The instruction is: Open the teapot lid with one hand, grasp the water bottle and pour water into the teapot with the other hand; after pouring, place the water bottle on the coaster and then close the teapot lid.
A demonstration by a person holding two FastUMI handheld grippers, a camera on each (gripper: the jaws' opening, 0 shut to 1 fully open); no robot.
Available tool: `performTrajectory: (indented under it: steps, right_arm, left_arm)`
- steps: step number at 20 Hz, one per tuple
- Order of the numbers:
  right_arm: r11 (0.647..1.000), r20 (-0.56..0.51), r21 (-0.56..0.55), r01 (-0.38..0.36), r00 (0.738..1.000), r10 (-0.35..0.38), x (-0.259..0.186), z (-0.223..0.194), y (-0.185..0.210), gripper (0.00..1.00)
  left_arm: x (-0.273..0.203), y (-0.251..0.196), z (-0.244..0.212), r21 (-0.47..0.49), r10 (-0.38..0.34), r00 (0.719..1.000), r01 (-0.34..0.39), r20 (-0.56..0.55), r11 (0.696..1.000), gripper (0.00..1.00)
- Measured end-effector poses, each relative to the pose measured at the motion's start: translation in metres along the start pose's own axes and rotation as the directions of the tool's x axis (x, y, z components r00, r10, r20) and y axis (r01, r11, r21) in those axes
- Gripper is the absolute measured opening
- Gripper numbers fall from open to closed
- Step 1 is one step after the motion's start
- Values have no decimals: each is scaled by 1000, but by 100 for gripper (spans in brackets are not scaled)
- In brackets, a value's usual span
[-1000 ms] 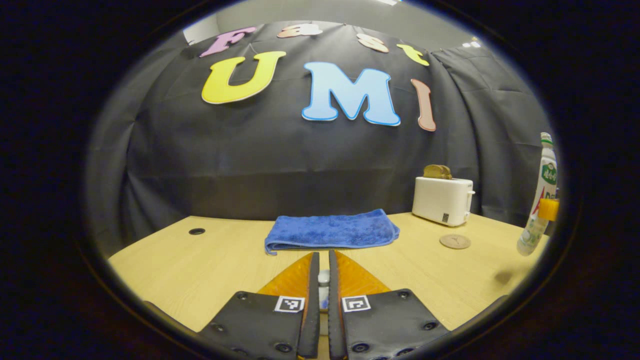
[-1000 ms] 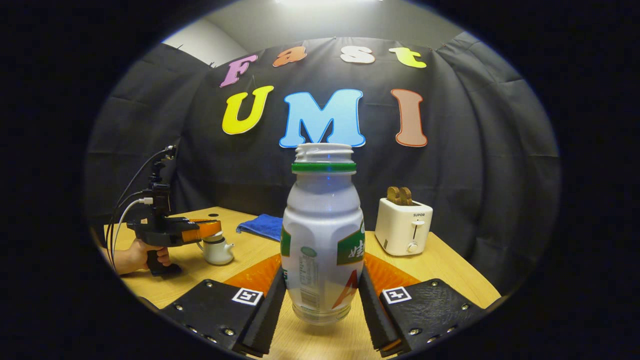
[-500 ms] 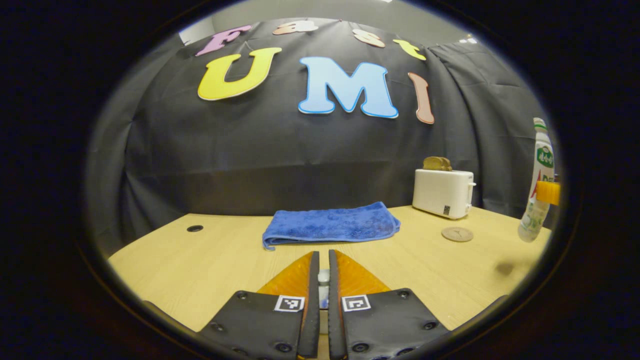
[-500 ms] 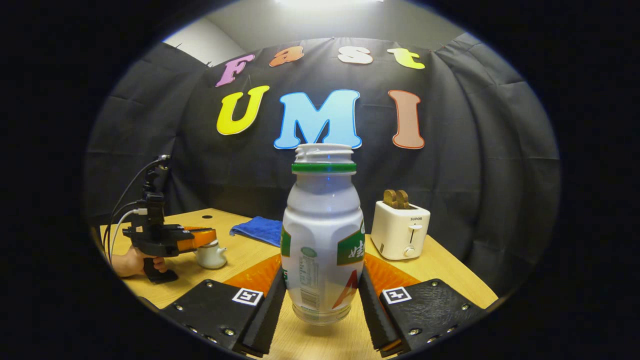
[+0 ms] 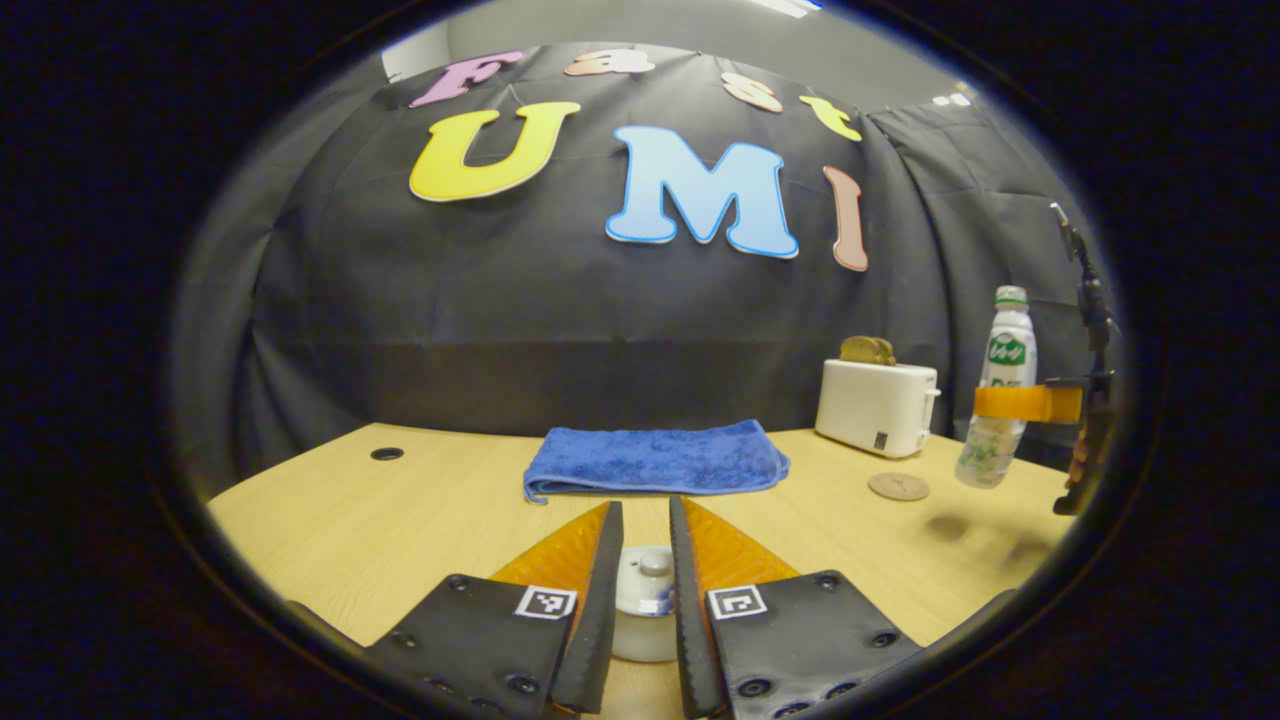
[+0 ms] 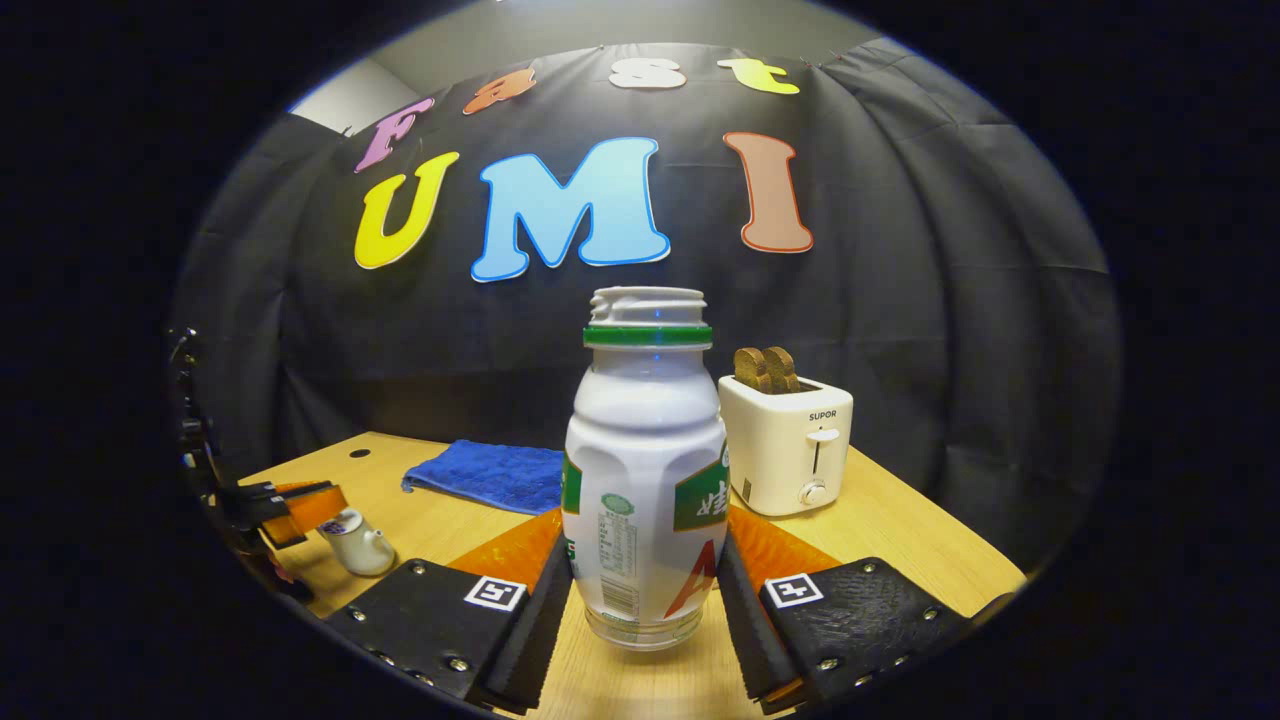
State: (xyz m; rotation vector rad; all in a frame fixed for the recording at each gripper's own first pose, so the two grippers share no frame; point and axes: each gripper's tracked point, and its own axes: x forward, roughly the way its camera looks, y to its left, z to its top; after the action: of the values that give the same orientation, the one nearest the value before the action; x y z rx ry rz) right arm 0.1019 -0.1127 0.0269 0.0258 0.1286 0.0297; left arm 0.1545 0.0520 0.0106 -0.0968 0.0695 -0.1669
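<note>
Right tool (image 6: 645, 610) clamps the uncapped water bottle (image 6: 645, 480) at its lower body, upright, lifted just off the desk (image 6: 900, 530). Left tool (image 5: 640, 600) stands parted around the teapot lid (image 5: 642, 580), fingers either side; whether they touch the knob, cannot tell. Teapot (image 6: 358, 540) sits well left of the bottle. Judgement: lid needs lifting clear first; keep the bottle upright until it is over the opening. Coaster (image 5: 898, 486) lies just before the white toaster (image 5: 876, 405); folded blue towel (image 5: 655, 460) left of the toaster. Light wood desk, black cloth behind.
</note>
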Motion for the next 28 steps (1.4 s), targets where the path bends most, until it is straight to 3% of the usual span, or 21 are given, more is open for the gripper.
performTrajectory:
  steps: [5, 12, 18, 26, 28]
  right_arm:
    - [996, -15, 10, 94, 996, -94, 58, 1, -31, 72]
    - [985, -64, -48, 166, 983, -169, 109, -29, -39, 72]
    - [984, -66, -53, 171, 983, -174, 118, -38, -42, 72]
    - [979, -64, -58, 195, 978, -198, 117, -37, -49, 72]
    - [977, -39, -69, 200, 978, -203, 114, -26, -46, 78]
  left_arm:
    - [-68, -8, 69, -47, -11, 985, 20, 171, 999, 100]
    - [-137, 13, 51, -40, 24, 988, -19, 150, 999, 99]
    - [-135, 16, 32, -35, 25, 994, -21, 104, 999, 99]
    - [-141, 9, 39, 5, 27, 993, -28, 112, 1000, 99]
    - [-144, 7, 40, 9, 28, 993, -29, 115, 1000, 99]
